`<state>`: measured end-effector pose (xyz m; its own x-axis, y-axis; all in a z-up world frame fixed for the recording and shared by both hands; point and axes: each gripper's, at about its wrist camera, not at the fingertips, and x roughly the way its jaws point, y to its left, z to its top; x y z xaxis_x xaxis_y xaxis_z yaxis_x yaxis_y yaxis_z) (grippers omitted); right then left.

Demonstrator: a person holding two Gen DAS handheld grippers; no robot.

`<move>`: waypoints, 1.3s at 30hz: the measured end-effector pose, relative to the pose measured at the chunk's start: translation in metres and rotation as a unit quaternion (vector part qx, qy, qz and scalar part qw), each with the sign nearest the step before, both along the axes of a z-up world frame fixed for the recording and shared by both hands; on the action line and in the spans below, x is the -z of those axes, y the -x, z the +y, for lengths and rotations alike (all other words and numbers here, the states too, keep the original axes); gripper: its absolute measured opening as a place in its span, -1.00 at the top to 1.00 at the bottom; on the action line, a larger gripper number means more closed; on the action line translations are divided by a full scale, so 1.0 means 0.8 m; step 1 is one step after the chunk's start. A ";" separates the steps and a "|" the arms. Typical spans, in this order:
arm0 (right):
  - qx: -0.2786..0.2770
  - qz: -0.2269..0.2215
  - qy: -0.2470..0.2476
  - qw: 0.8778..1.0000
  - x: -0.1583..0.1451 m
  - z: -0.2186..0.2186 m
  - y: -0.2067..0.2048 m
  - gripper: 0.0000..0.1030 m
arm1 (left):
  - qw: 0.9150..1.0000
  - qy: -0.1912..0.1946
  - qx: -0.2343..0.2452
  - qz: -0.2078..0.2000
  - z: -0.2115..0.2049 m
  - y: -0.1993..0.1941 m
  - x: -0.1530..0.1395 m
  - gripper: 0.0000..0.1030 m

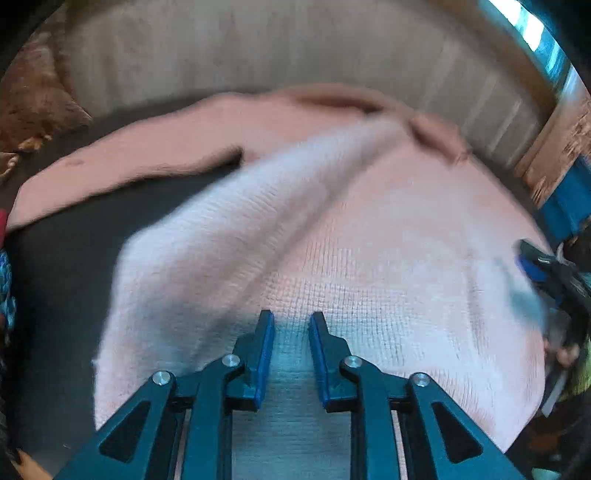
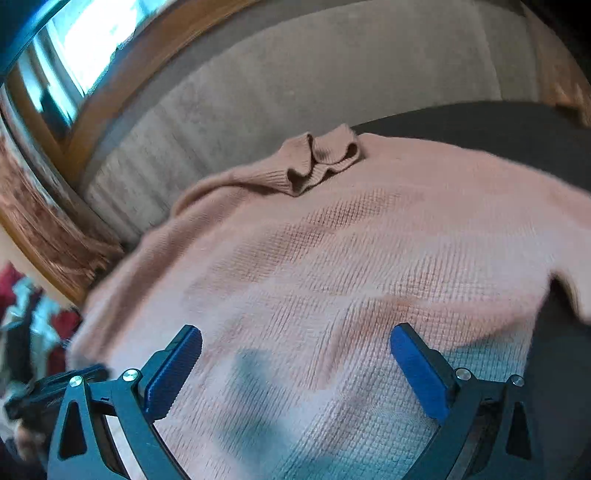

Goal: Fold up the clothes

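A pink knit sweater (image 1: 369,229) lies spread on a dark sofa seat (image 1: 55,277), its ribbed collar (image 2: 321,158) bunched up at the far edge near the grey backrest (image 2: 295,81). In the left wrist view one sleeve (image 1: 110,162) stretches out to the left over the dark seat, while a second strip of the knit, seemingly the other sleeve (image 1: 229,229), lies folded diagonally across the body of the garment. The left tongs (image 1: 291,321) hang just above the near part of the sweater with a narrow gap between the blue pads (image 1: 266,347); nothing is caught between them and the knit shows through the gap, so they are slightly parted and grip nothing. The right tongs (image 2: 295,343) stand wide apart over the lower body of the sweater, their blue pads (image 2: 173,373) empty, with the fabric lying flat below them. In the left view the right tongs show at the right edge, blurred, over the sweater's side. A brown cushion (image 1: 33,96) sits at the far left of the sofa, and a wooden frame (image 2: 110,85) with a bright window (image 2: 85,33) lies beyond the backrest. Both views are partly smeared by blur.
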<state>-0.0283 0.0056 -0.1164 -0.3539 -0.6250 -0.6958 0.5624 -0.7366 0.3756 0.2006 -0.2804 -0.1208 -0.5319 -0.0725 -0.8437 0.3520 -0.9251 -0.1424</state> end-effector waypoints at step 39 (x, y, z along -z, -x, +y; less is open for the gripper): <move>-0.198 0.082 -0.115 0.970 0.011 -0.135 0.033 -1.00 | 0.961 0.115 -0.242 -0.072 -0.252 0.136 -0.003 0.54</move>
